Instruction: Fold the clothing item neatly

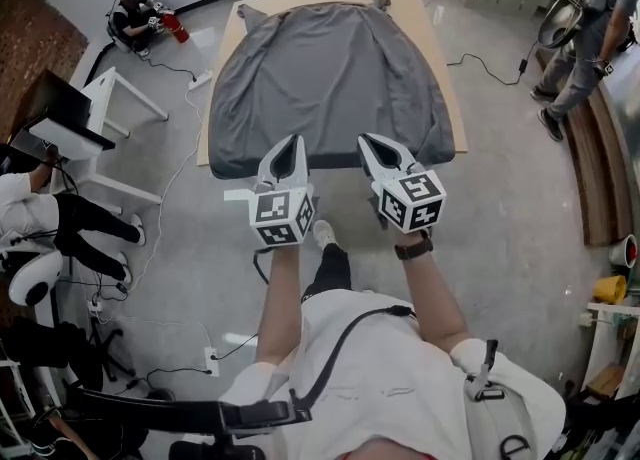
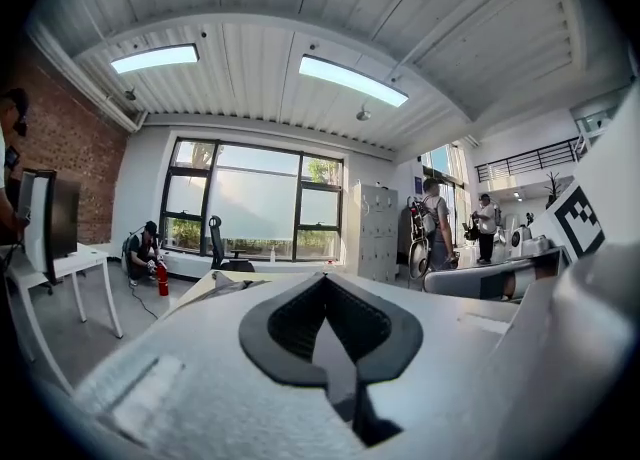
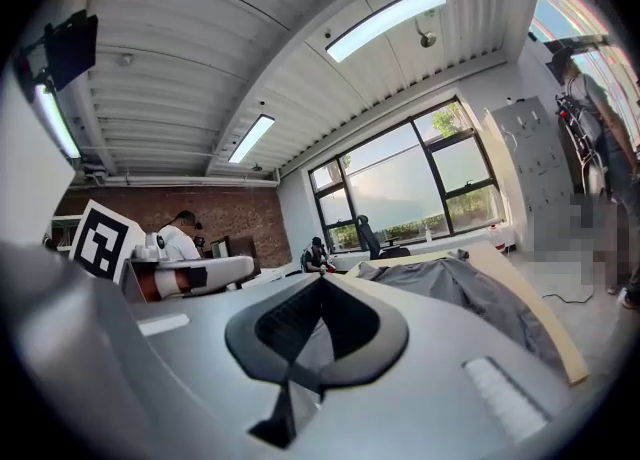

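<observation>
A grey garment (image 1: 325, 83) lies spread flat over a light wooden table (image 1: 447, 88), its hem hanging over the near edge. My left gripper (image 1: 291, 144) hovers shut just short of that near hem, left of centre, with nothing between its jaws. My right gripper (image 1: 372, 141) is shut beside it, right of centre, also holding nothing. In the right gripper view the grey garment (image 3: 480, 288) shows beyond my right gripper (image 3: 322, 283). In the left gripper view my left gripper (image 2: 324, 278) blocks most of the table, and only a far corner of the garment (image 2: 228, 285) shows.
A person crouches by a red fire extinguisher (image 1: 175, 27) at the far left. Another person (image 1: 590, 33) stands at the right beside a bicycle. White desks (image 1: 105, 108) and a seated person (image 1: 60, 218) are at the left. Cables run across the floor.
</observation>
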